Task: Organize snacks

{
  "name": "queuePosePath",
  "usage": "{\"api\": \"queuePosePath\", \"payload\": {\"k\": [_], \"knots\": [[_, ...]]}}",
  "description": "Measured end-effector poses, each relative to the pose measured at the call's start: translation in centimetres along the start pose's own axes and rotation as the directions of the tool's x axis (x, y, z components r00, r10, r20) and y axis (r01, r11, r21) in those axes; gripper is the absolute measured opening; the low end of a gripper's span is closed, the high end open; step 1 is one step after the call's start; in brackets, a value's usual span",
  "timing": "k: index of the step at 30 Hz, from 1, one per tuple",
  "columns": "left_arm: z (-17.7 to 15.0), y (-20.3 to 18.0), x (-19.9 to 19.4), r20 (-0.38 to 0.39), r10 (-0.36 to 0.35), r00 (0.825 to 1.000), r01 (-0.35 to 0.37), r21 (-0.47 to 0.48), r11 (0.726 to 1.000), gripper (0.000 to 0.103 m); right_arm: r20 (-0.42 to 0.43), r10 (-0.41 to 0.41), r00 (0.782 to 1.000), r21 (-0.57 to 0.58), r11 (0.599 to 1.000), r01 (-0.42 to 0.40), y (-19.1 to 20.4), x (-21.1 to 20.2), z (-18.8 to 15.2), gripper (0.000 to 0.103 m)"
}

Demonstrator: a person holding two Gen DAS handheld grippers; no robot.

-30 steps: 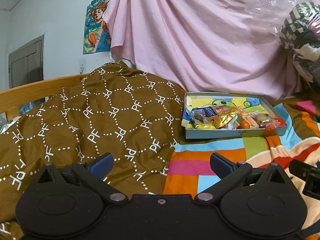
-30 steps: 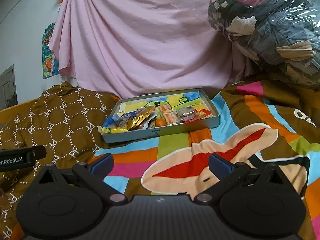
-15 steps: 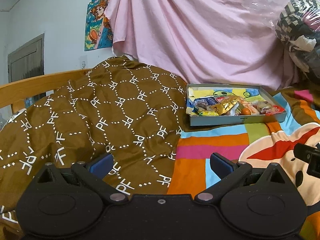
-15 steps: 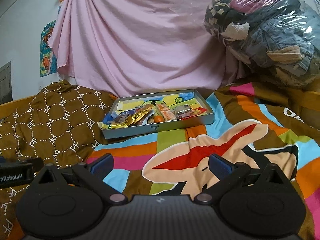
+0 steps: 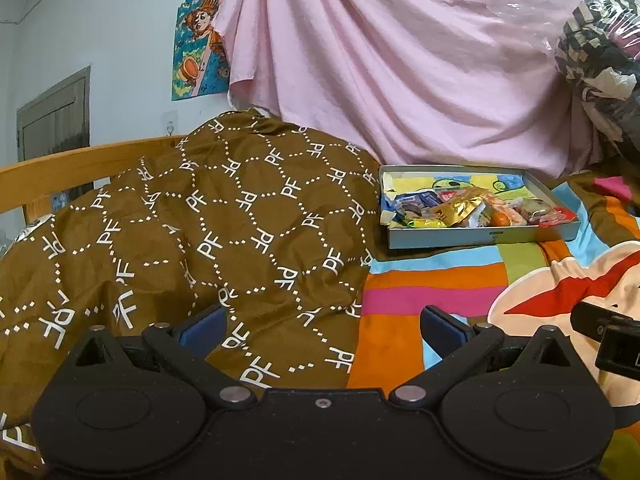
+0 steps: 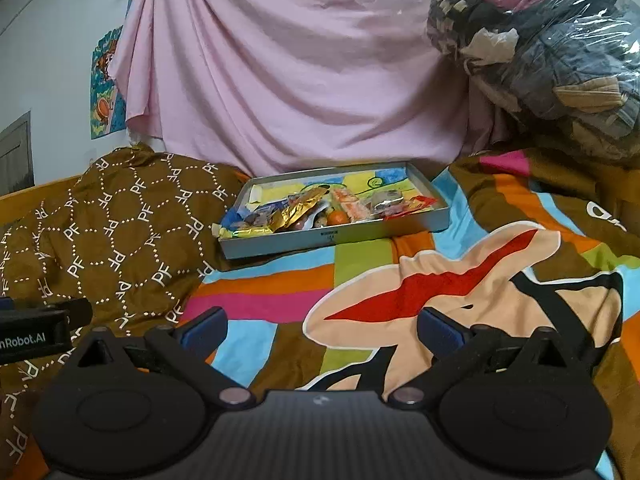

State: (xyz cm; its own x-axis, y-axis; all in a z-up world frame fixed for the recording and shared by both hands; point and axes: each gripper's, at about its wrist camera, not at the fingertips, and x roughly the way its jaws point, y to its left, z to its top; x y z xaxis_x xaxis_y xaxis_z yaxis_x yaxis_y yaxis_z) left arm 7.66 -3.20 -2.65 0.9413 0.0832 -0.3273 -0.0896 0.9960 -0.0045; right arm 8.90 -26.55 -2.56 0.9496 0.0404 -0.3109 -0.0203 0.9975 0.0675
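Roughly: snack tray (image 6: 334,236) ahead of R gripper (image 6: 322,330).

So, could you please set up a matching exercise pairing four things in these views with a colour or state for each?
Things:
1. tray
2. draped sheet
3. quilt
4. right gripper

Descriptions:
A. brown with white letters
B. open, holding nothing
C. grey, holding snack packets
D. pink, hanging behind the bed

Pairs: 1-C, 2-D, 3-A, 4-B

Even, soft indoor light, faint shadows, sharp focus throughout, fisheye bending and dark corners
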Motion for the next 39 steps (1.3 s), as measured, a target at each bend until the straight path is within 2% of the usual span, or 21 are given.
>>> {"api": "queuePosePath", "payload": {"k": [39], "knots": [[-0.76, 0.73, 0.20, -0.007, 0.012, 1.000, -0.012, -0.009, 1.000, 0.102, -0.015, 0.014, 1.000, -0.019, 1.000, -0.014, 0.74, 0.20, -0.39, 0.103]]}}
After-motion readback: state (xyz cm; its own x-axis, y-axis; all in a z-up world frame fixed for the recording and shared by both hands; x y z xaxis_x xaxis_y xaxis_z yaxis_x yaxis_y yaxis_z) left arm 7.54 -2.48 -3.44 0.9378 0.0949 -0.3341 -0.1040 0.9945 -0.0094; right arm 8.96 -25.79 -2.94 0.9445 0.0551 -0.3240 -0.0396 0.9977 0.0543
